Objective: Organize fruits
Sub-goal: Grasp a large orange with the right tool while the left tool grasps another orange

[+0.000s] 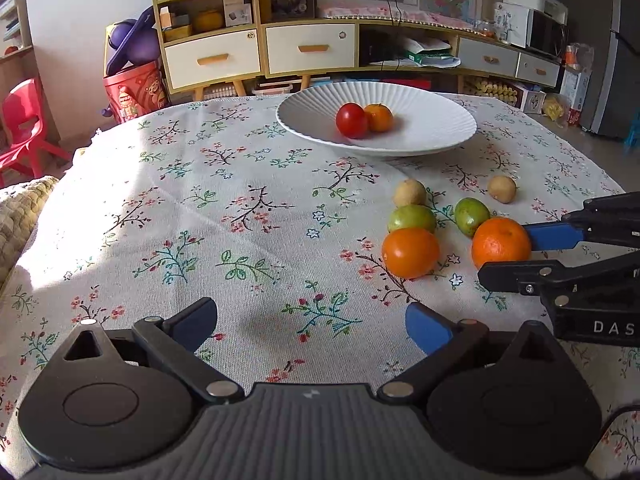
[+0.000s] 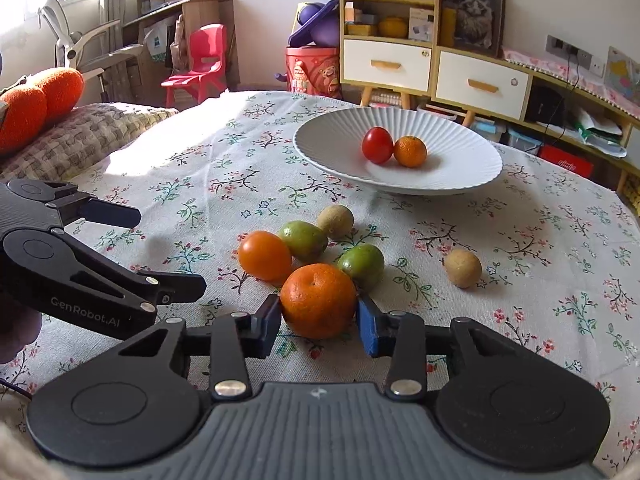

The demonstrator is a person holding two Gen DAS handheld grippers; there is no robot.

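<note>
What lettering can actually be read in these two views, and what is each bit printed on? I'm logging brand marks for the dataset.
"GenRobot.AI": on the side of the black left gripper, seen from the right wrist view.
"DAS": on the black body of the right gripper, cut off by the picture's edge in the left wrist view.
Too small or blurred to read: print on the red cartoon-printed bucket and the white box on the wooden shelf.

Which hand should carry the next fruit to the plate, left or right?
Right. The right tongs have their pads against both sides of the near orange, ready to lift it to the white plate. The left tongs are open over bare tablecloth, holding nothing.
</note>
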